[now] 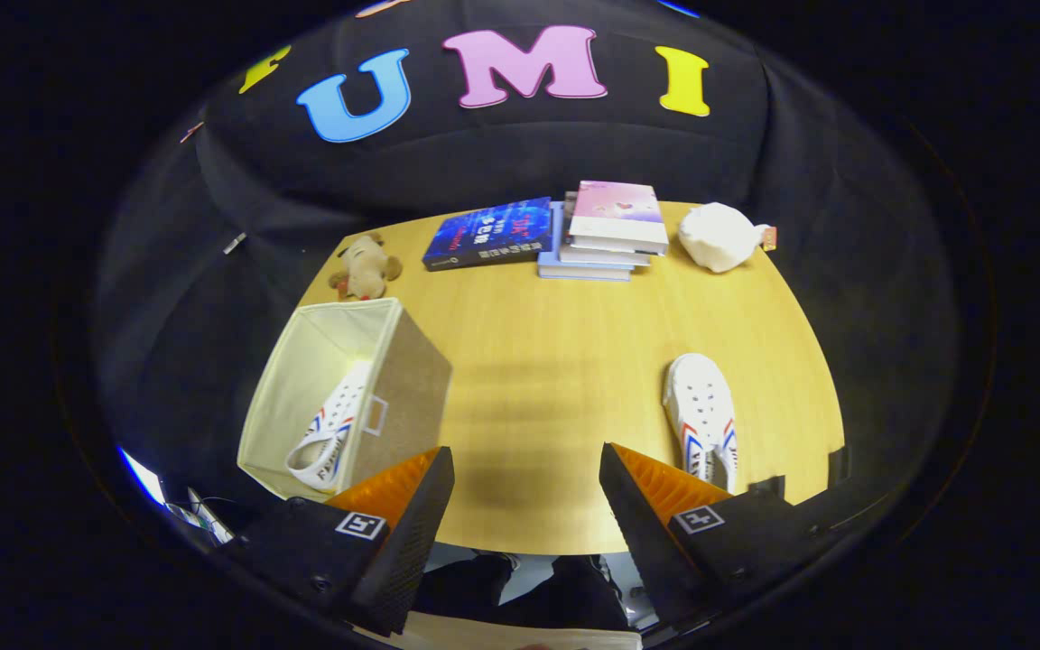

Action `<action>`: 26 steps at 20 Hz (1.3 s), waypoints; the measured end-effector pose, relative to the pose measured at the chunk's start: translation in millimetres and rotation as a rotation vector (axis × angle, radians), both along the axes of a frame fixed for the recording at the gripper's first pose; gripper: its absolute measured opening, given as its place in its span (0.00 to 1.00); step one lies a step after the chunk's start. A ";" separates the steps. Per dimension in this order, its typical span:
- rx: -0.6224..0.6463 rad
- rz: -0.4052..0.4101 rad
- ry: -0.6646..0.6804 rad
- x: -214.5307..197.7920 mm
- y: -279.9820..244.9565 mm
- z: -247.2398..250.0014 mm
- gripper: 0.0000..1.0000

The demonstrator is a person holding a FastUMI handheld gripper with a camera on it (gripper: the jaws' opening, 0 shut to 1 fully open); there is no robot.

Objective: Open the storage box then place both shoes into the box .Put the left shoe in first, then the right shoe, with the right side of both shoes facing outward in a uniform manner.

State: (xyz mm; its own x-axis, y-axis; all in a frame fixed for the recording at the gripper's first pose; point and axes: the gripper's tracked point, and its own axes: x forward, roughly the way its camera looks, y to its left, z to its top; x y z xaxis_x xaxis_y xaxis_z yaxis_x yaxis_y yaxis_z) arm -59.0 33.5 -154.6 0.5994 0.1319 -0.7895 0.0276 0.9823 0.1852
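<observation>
Here the gripper (526,469) hangs above the near edge of the table (556,361), its two fingers spread well apart with only bare wood showing between them; nothing is held. Just ahead of the left finger stands the storage box (412,379), an open-topped fabric bin with pale lining and a small pull tab on its near right wall. Inside it one shoe (332,433), white with red and blue stripes, lies along the right wall with its opening toward the near end. Just ahead of the right finger, and well apart from the box, the second shoe (699,411) rests on the tabletop, toe pointing to the far side, its heel partly hidden behind the finger. The surface is light yellow wood grain with a rounded far outline. Along the far edge, from left to right, lie a small brown plush toy (365,267), a dark blue book (487,233), a stack of books (610,233) topped by a pink cover, and a white bundle (719,236). Black cloth closes the booth behind and on both sides of the table.
</observation>
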 end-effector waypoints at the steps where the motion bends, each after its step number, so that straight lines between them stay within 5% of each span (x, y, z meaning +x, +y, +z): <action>1: -0.015 -0.004 0.004 -1.4 -16.9 -6.0 0.99; 14: -0.218 -0.002 0.147 -8.4 -195.0 -119.5 0.99; 23: -0.160 0.005 0.293 -7.2 -211.4 -187.3 0.95; 26: -0.088 -0.001 0.307 -1.8 -200.5 -193.7 0.84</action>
